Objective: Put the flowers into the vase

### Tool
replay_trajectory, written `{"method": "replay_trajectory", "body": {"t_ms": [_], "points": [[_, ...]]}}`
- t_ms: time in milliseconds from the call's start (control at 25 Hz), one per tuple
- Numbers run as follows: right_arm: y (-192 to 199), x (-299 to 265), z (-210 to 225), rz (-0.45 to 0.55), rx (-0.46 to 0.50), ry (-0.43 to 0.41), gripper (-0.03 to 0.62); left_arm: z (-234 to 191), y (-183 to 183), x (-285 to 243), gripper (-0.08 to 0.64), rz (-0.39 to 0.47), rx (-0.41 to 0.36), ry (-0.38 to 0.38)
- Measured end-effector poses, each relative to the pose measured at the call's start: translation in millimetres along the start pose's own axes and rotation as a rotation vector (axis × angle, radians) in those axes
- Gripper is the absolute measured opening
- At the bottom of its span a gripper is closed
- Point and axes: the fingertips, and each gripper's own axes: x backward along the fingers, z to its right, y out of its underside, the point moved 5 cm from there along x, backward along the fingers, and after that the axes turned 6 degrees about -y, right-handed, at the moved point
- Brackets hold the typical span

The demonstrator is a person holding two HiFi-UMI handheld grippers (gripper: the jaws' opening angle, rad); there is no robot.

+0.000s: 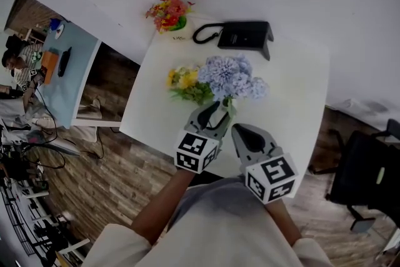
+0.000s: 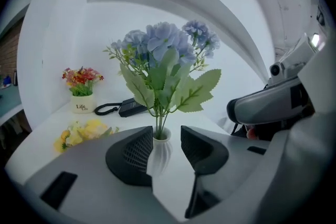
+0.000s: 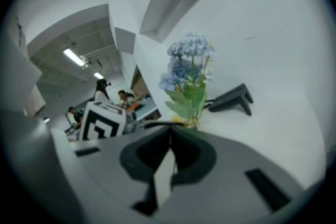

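**Reaching left for the yellow bunch**

The yellow flowers (image 1: 182,79) lie flat on the worktop (image 1: 294,90), just left of the white vase (image 2: 160,148). Their blooms point away from you and their greenery trails back toward your hands. The vase stands upright and already carries the blue flowers (image 1: 228,77).

Your left claw (image 1: 215,112) is spread wide with the vase standing in the gap, and neither pad appears to press on it. Your right claw (image 1: 239,129) is closed with nothing in it, on the far side of the vase from the yellow bunch.

The left claw is the nearer one, so the pickup probably falls to it: back off the vase, swing left, and take the stems crosswise.
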Motion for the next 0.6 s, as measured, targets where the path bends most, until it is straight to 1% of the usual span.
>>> {"method": "replay_trajectory", "body": {"t_ms": [80,200,400,600], "points": [[0,1,-2,0.000,0.008,-0.002,0.023,2,1,5,0.169,0.011,-0.007,-0.010],[1,2,-6,-0.002,0.023,-0.008,0.023,0,2,13,0.162,0.037,0.054,-0.020],[2,2,-13,-0.004,0.054,-0.018,0.023,-3,3,31,0.070,0.087,0.102,-0.060],[3,5,-24,0.003,0.088,-0.026,0.023,-5,5,51,0.024,0.120,0.160,-0.087]]}}
